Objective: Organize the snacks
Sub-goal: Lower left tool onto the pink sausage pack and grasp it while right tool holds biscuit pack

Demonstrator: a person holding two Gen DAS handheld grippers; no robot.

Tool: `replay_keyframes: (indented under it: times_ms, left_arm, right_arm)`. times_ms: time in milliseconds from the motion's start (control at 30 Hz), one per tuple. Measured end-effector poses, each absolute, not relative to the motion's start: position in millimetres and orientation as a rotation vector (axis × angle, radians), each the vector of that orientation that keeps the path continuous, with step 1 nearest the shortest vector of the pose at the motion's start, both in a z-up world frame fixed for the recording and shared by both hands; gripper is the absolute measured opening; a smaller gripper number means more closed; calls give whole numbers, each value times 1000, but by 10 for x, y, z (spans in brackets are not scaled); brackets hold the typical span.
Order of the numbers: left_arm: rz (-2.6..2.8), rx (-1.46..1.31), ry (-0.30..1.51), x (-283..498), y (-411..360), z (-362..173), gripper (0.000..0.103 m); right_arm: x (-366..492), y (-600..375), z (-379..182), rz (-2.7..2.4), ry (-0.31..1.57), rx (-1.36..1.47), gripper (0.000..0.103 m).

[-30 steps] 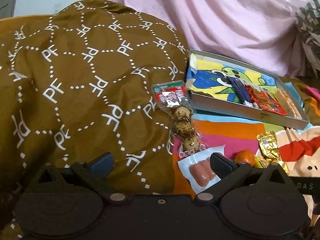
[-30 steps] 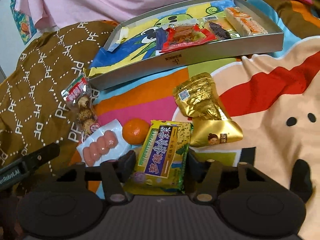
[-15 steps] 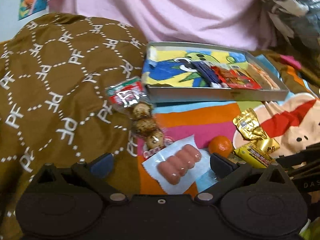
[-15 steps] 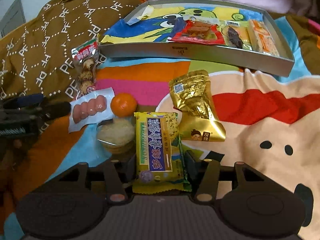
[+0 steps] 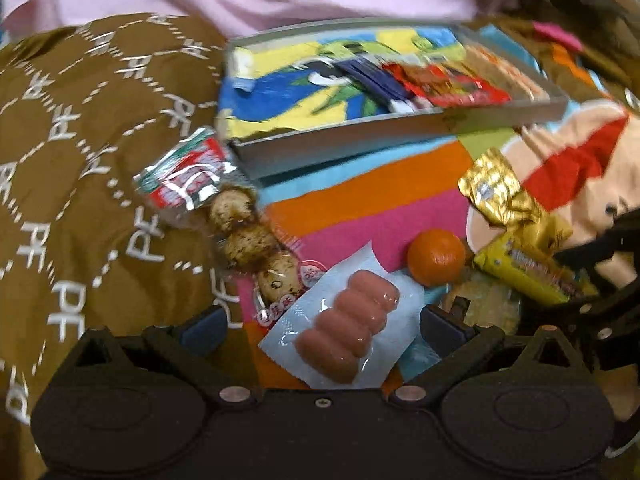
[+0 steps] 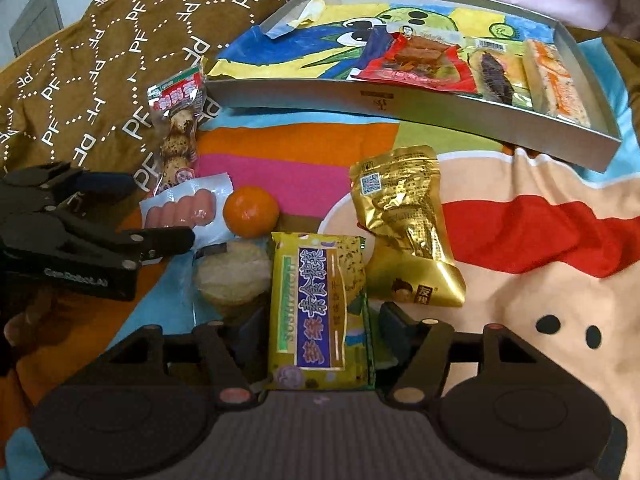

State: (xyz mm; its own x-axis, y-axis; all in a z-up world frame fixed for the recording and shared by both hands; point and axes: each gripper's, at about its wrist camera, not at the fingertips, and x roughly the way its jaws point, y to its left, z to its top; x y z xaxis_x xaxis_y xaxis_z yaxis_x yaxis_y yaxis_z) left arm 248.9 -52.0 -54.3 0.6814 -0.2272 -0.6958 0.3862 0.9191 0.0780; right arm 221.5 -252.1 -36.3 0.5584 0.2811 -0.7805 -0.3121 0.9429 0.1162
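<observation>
**Snacks on a bed, both claws at the near edge**

Both wrist views. A shallow grey tray (image 6: 404, 110) lies at the far side of the bed's striped cover (image 6: 532, 236), against a brown quilt (image 6: 92, 76) on the left. The tray's floor is a bright cartoon print; its right half holds a red packet (image 6: 416, 66), a dark snack in clear wrap (image 6: 494, 76) and a pale orange-flecked bar (image 6: 556, 80) at the right end.

Loose snacks lie on the cover in front of the tray. An egg pack (image 6: 178, 132) rests at the tray's left corner, half on the quilt. Just below it lies a sausage pack (image 6: 188, 210), touching an orange (image 6: 251, 212) on its right. A round pale cake in clear wrap (image 6: 232, 272) sits below the orange. A gold pouch (image 6: 408, 228) lies near the middle of the cover, its lower end beside a yellow pack (image 6: 320, 312).

Right claw (image 6: 320, 332): the yellow pack lies lengthwise between the fingers. The jaws have just been opening, and narrow gaps show on both sides of the pack, so the pads do not press on it.

Left claw (image 5: 320, 322): jaws wide apart, gripping nothing. The sausage pack (image 5: 344, 320) lies between the fingers, clear of both pads. In the right wrist view the left claw (image 6: 152, 212) enters from the left edge, with one finger (image 6: 160, 240) over the sausage pack's near edge. The left wrist view is blurred.
</observation>
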Motion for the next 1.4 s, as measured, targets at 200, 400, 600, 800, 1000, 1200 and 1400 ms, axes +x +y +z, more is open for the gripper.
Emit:
replay_keyframes:
  times_ms: [200,400,600,800,1000,1200,1400]
  left_arm:
    - [-428,202,847,2668,-535,-534,97]
    - [-522,172,965,2654,-536,-498,96]
    - [-573,152,1021,2531,-580,-479,93]
    - [-521,238,1001,2514,-721,-508,93]
    - [-513,308,980,2491,-779,-538,92]
    - [-445,248,987,2518,-712,-508,73]
    - [-363,178,1008,2483,-727,-470,64]
  right_arm:
    - [2158,-2493,-367,368,909,-69,72]
    - [2112,-2480,-335,403,928,-88,75]
    - [2025,-2483,-295,430,945,-109,80]
    - [2004,-2530,-294,418,956,-81,84]
    - [2020,-2496,-332,396,951,-78,88]
    - [2031,-2476,-338,373,941,-56,87]
    - [2009,-2474,-323,348,926,-39,69]
